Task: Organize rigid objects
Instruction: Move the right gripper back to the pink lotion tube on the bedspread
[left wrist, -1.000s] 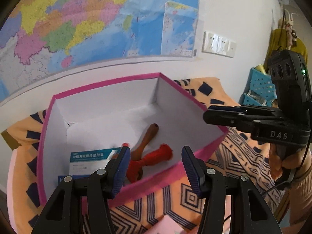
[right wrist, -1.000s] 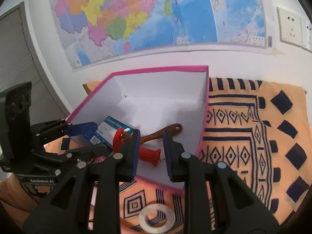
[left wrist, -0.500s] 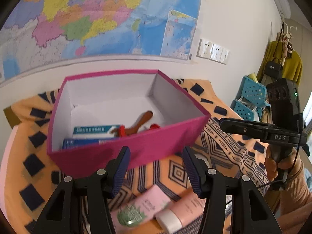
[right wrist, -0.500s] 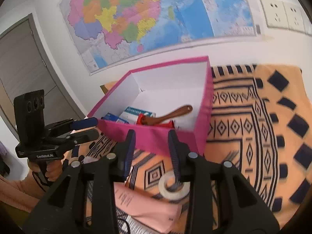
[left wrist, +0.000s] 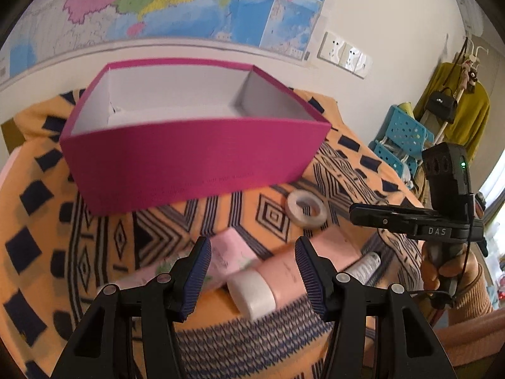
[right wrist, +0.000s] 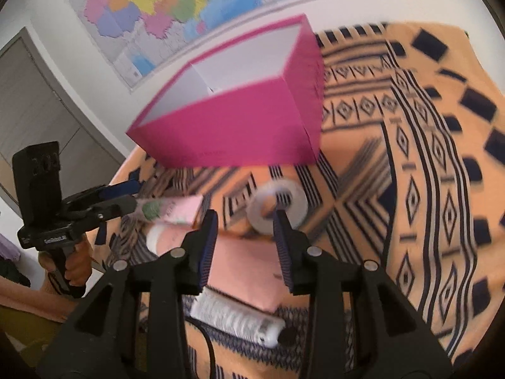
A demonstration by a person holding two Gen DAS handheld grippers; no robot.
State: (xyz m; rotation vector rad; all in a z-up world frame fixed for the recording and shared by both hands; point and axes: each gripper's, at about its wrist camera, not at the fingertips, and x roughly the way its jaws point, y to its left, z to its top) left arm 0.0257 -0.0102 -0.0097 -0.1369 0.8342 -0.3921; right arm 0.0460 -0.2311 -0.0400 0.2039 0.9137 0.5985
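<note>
A magenta box (left wrist: 195, 161) with a white inside stands on the patterned cloth; its front wall hides whatever lies in it. In front of it lie a white tape roll (left wrist: 306, 208), a pink carton (left wrist: 227, 255), a pink tube with a white cap (left wrist: 262, 287), a flat pink pouch (right wrist: 246, 271) and a white ribbed tube (right wrist: 236, 319). My left gripper (left wrist: 252, 252) hovers open over the carton and the pink tube, holding nothing. My right gripper (right wrist: 245, 221) hangs above the pouch beside the tape roll (right wrist: 277, 208); its jaws are opening with nothing gripped.
The orange and navy cloth (right wrist: 426, 158) covers the table. A map hangs on the wall behind the box. Blue plastic baskets (left wrist: 401, 139) and a coat rack stand at the far right. A person's hand (left wrist: 448, 265) holds the right gripper's handle.
Both grippers drew back from above the box and sank toward the items on the cloth in front of it. The box's contents dropped out of sight. The right jaws widened.
</note>
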